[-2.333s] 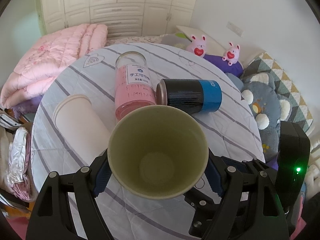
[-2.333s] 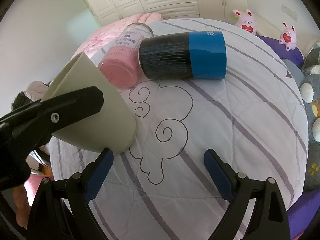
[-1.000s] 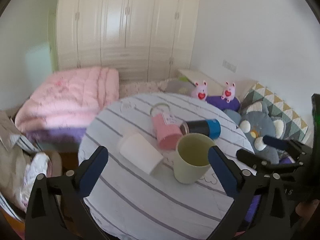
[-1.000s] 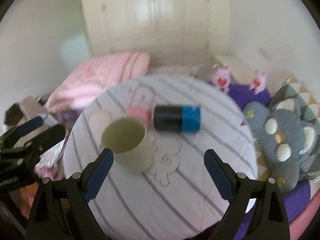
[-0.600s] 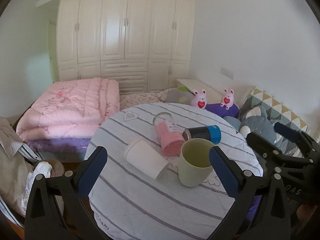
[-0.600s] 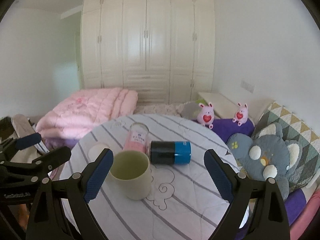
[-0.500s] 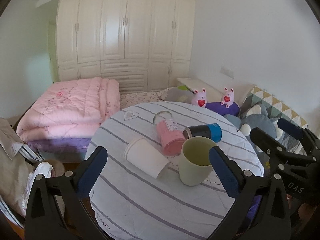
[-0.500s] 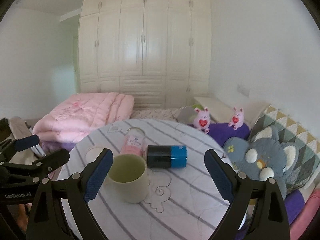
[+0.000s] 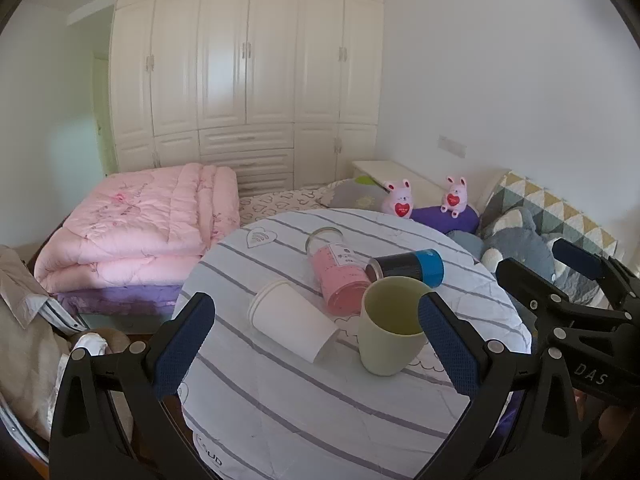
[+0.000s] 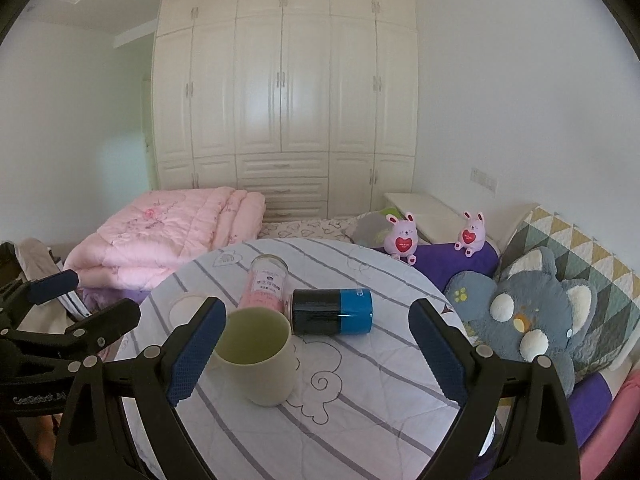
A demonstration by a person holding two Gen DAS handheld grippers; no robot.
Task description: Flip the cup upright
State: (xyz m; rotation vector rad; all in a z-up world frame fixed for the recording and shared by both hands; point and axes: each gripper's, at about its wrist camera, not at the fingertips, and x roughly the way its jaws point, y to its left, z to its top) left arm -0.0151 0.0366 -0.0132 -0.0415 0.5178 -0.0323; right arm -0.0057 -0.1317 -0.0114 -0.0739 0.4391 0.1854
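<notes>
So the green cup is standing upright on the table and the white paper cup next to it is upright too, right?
Not quite. The green cup stands upright on the table, but the white paper cup lies on its side, as the left wrist view shows.

Jar (image 9: 340, 276) and can (image 9: 408, 266) crowd behind cup (image 9: 390, 326).

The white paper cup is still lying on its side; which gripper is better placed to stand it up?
Left, probably. The white paper cup lies between the open left gripper's fingers; it sits far left of the right gripper.
</notes>
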